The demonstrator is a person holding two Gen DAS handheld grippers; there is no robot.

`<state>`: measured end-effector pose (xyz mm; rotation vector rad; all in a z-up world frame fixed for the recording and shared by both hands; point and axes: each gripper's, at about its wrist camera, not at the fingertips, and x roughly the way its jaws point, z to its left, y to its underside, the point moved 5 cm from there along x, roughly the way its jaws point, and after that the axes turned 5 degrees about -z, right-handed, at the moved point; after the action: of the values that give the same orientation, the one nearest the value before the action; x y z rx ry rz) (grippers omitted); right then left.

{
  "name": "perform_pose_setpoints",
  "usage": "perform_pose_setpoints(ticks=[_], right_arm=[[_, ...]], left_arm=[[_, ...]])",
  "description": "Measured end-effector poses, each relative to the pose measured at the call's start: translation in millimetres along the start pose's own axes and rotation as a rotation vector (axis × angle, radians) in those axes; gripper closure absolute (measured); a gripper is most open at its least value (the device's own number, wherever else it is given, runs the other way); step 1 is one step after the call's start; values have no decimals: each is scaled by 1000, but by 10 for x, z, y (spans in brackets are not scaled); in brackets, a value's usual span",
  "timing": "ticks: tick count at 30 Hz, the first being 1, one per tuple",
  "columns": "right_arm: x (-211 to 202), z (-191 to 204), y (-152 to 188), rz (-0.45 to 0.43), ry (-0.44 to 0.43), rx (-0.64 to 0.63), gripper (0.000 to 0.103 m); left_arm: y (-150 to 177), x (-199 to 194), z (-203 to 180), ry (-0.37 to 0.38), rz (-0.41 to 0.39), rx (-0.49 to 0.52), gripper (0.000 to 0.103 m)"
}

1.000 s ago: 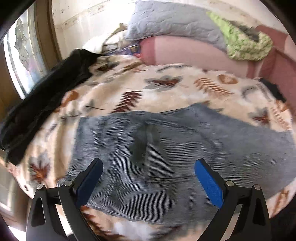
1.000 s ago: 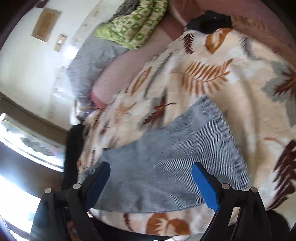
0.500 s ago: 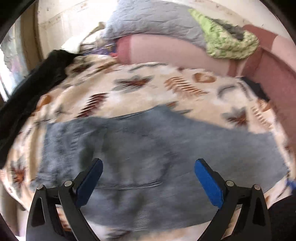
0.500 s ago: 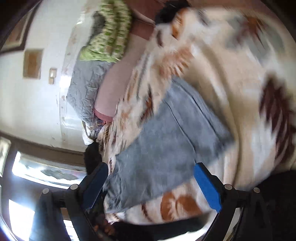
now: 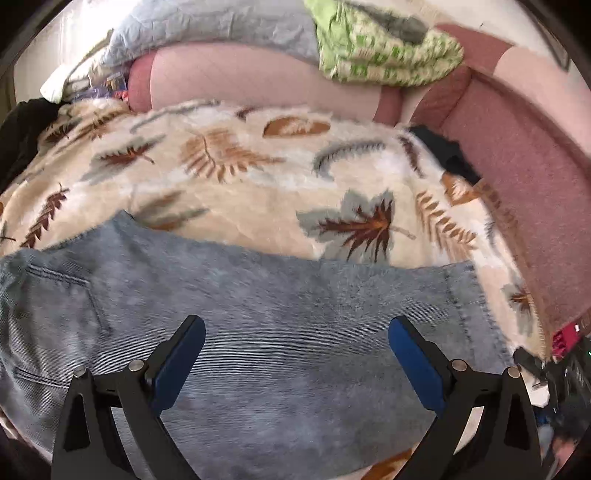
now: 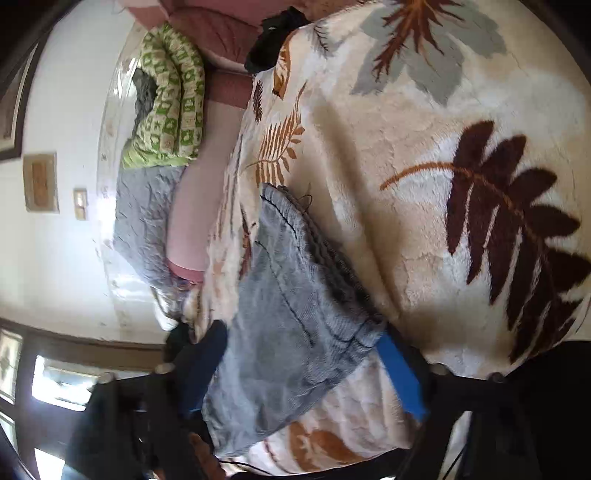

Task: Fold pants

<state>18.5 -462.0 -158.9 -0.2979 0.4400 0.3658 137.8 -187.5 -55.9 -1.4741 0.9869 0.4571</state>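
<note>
The grey-blue corduroy pants (image 5: 280, 325) lie flat across the near part of a cream fleece blanket (image 5: 236, 199) printed with brown and grey leaves, which covers a pink sofa (image 5: 524, 173). Their waist and back pocket run off to the left in the left wrist view, and the stitched leg hem lies to the right, near the blanket's edge.

The left claw (image 5: 295, 350) hangs over the middle of the legs with its blue pads (image 5: 177, 365) spread wide and nothing gripped between them.

The right claw (image 6: 303, 365) is rolled onto its side at the hem end. Its jaws are closing, and the hem corner of the pants sits bunched between the blue pads (image 6: 400, 376); whether the pads press the cloth yet I cannot tell.

Along the sofa back rest a grey quilted pillow (image 5: 207, 26) and a green-and-white patterned cloth (image 5: 384, 55). A dark garment (image 5: 454, 155) is tucked at the blanket's far right corner.
</note>
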Motion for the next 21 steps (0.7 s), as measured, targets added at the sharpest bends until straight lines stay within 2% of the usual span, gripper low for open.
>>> perform_pose_setpoints(ticks=[2, 4, 5, 8, 10, 11, 13, 14, 15, 18, 21], right_arm=[[-41, -90, -19, 4, 15, 18, 52], [-54, -120, -25, 11, 19, 20, 54], [-55, -119, -26, 14, 23, 20, 54], [-43, -122, -38, 26, 27, 17, 52], [-21, -124, -50, 33, 26, 22, 51], [-13, -128, -57, 36, 26, 28, 51], [-21, -133, -57, 45, 39, 22, 51], [-17, -129, -61, 51, 50, 19, 51], [8, -101, -84, 60, 61, 18, 51], [31, -56, -103, 80, 99, -7, 52], [52, -16, -109, 85, 126, -18, 53]], left_arm=[[70, 211, -70, -58, 55, 25, 3], [158, 401, -80, -152, 131, 74, 5], [186, 415, -73, -160, 142, 75, 5], [151, 221, -72, -137, 77, 69, 5], [113, 78, -24, -177, 16, 91, 5], [120, 71, 30, -208, 12, 91, 5], [248, 276, 100, -256, 104, 121, 5], [353, 425, 89, -274, 165, 180, 1], [350, 414, 84, -279, 117, 204, 0], [313, 254, 50, -289, 105, 197, 1], [257, 2, -15, -260, 4, 212, 1]])
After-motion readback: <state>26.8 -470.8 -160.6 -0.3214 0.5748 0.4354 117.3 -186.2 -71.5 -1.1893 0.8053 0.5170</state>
